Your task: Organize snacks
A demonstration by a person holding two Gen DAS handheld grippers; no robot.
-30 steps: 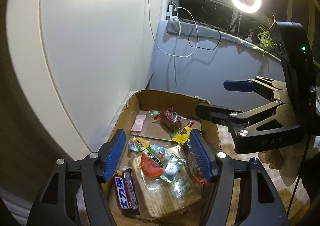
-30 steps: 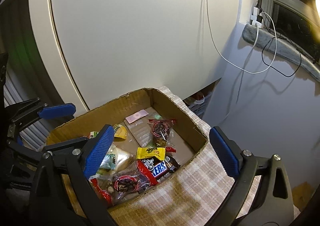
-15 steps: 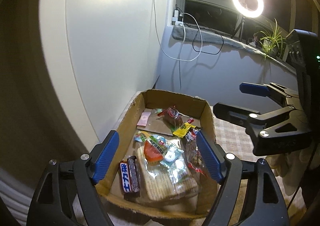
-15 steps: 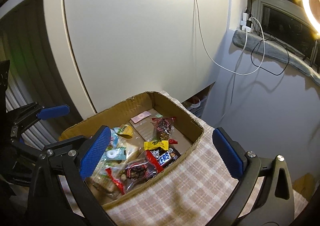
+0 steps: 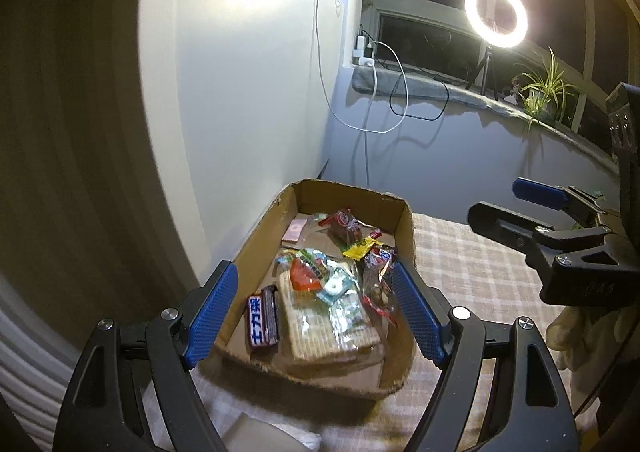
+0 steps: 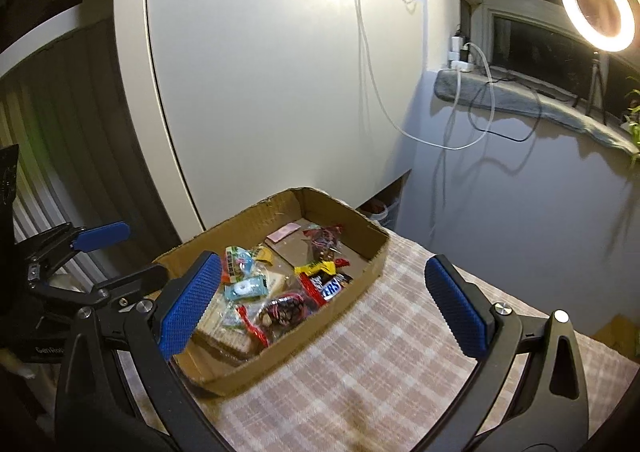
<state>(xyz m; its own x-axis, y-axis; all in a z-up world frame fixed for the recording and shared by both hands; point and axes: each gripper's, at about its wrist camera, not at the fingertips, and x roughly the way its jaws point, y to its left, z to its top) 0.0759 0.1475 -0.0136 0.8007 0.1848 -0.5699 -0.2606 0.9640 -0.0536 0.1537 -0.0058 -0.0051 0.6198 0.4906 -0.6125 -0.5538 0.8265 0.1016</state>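
The snacks point(image 5: 328, 288) are gathered inside the cardboard box point(image 5: 404, 220) for tidiness. Above the box, the left hand-held gripper point(image 5: 316, 312) and right hand-held gripper point(image 6: 320, 300) are held wide apart, gripping nothing.

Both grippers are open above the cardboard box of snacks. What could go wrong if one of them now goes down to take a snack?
The snacks lie piled and overlapping, so wide open fingers may catch two wrappers at once. The cardboard box looks light and shallow; a finger on its rim could push or tip it. The left gripper and right gripper hang close together and might collide.
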